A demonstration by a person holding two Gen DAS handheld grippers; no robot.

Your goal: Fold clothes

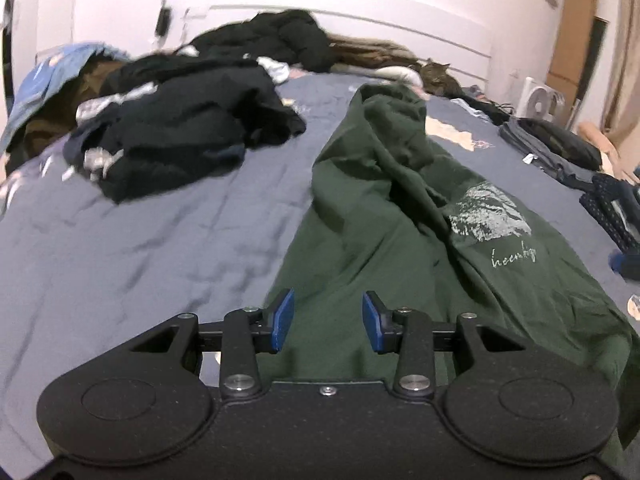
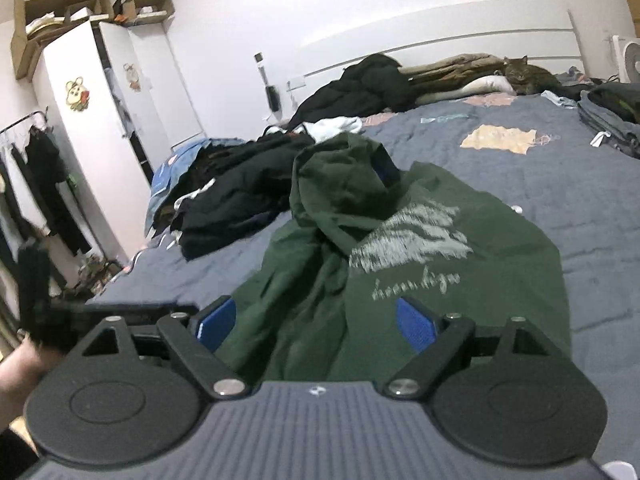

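A heap of black clothes [image 1: 188,128] lies on the left of the bed [image 1: 120,248], with a blue garment [image 1: 48,80] at its far left edge. Farther back a dark jacket [image 1: 288,36] is bunched against the headboard, and a tabby cat [image 1: 438,76] rests beside a pale pillow. Folded dark clothes [image 1: 560,148] sit along the right edge, near a white fan [image 1: 540,100]. Nothing stands between the grippers and the shirt.

The bed carries a grey-blue cover with pale patches. The walls are white; a white wardrobe [image 2: 92,120] topped with cardboard boxes [image 2: 60,12] stands to the left, and a rack of dark hanging clothes [image 2: 36,184] beside it.

The green shirt [image 1: 380,208] lies crumpled down the middle of the bed, near end towards the grippers, with a white print and script that may be lettering; blur hides it.

The left hand-held gripper [image 1: 328,320] is released, pads apart above the shirt's near hem. The right hand-held gripper [image 2: 316,320] gapes wide, cloth between its pads but not pinched.
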